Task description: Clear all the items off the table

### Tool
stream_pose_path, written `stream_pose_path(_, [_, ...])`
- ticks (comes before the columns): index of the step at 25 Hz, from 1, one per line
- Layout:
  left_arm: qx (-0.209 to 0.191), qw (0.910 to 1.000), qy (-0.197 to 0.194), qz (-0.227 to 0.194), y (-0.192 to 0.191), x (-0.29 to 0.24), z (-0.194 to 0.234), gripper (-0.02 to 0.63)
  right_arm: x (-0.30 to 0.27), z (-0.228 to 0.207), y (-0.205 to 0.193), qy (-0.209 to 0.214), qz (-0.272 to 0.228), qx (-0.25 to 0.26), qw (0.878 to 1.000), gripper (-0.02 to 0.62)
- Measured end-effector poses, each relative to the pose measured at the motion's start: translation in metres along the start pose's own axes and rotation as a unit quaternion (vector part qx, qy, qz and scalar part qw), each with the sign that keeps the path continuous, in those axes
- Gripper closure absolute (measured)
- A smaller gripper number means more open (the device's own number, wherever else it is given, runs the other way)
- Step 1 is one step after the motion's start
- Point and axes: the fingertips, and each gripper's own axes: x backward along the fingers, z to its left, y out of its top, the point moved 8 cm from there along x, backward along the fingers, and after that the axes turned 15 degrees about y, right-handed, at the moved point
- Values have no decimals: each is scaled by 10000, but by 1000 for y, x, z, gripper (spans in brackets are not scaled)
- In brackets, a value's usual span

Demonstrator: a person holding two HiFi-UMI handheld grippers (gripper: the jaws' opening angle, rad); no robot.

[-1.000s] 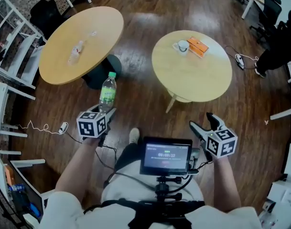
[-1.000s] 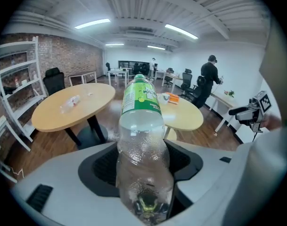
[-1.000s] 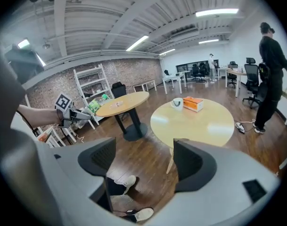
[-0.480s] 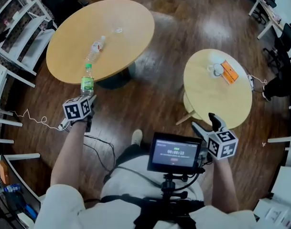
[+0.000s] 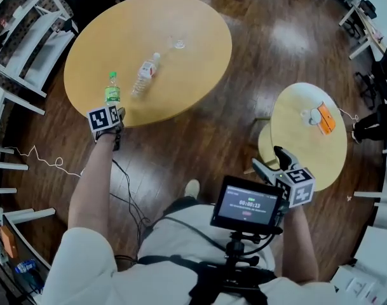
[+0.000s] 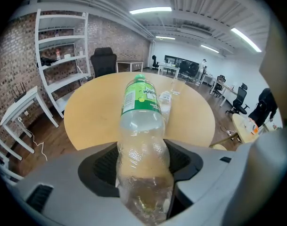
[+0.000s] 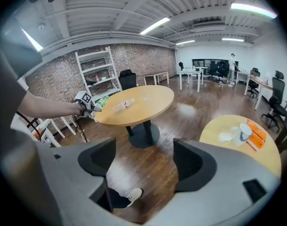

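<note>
Clear bottle lying on tabletop, your left gripper clamping green-label bottle at near edge, cap pointing away, right gripper gaping empty.

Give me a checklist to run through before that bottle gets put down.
1. Grip: the left gripper's jaws clamp the bottle's lower body. Ok.
2. Bottle resting on the big table: it is at the near edge, but contact is unclear. Cannot tell.
3. Clearance: the lying bottle is apart from it, to the right. Ok.
4. Right gripper free: jaws apart, nothing between them. Ok.
5. Small table cleared: a cup and an orange item sit on it. Not ok.
</note>
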Motion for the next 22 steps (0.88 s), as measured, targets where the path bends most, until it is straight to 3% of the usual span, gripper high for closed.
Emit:
stream_pose_path(8, [179,9990,-97,386,8,-78,6,334,-48,21,28,387,437,-60,9983,207])
stream_pose_path(15, [94,9979,-67,635,19,-119,6,327,-38,21,27,176,532,-362,9978,207])
stream_pose_path(20, [66,9958,229,886,16,-134,11,314,-25,19,18,-4,467,-482,9977,207])
stream_pose_path(22, [14,9951,213,961,14,-136,11,244,-20,17,14,-52,446,-528,9976,207])
